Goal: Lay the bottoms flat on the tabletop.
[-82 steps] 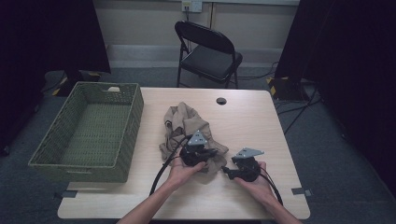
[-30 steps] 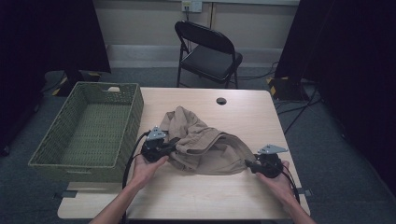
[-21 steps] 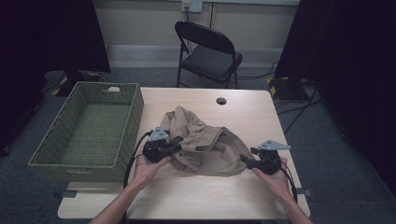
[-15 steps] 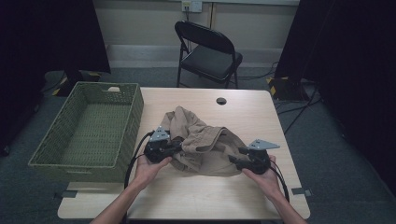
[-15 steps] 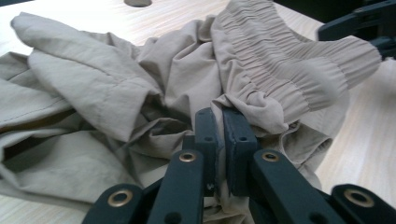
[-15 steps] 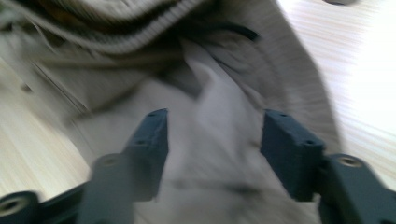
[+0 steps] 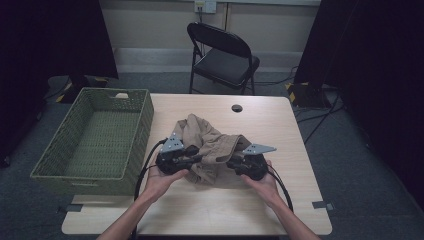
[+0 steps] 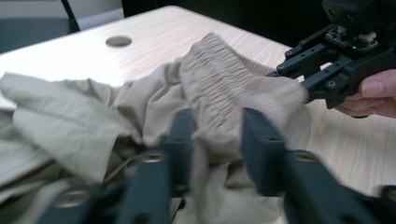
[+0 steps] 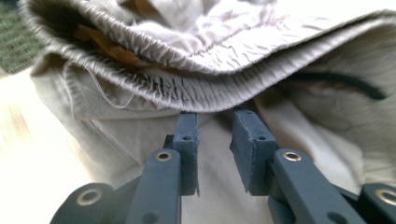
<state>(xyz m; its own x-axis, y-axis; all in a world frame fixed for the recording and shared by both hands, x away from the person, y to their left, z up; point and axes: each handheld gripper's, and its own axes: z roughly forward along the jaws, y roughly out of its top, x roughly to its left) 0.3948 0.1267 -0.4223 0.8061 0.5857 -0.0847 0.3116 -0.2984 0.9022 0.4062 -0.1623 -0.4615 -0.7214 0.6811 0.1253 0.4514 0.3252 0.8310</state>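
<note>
A tan garment (image 7: 215, 142) with a gathered elastic waistband lies bunched at the middle of the table (image 7: 272, 132). My left gripper (image 7: 194, 159) reaches into it from the left. Its jaws have just been opening, and in the left gripper view (image 8: 217, 117) a fold of the cloth (image 8: 224, 79) still lies loose between the parted pads. My right gripper (image 7: 230, 161) comes in from the right and shows across the cloth (image 8: 293, 78). Its jaws have just been closing but stand apart (image 9: 215, 117), with the waistband (image 9: 196, 88) just past the tips and nothing pinched.
A green woven basket (image 7: 146, 125) stands empty at the table's left end, with its weave in the corner of the right gripper view (image 9: 14, 42). A round cable hole (image 7: 237, 108) sits behind the garment. A black folding chair (image 7: 222, 55) stands beyond the far edge.
The right gripper has moved left toward the left one, so the garment, stretched between them before, is now bunched. The left gripper's jaws have parted.
</note>
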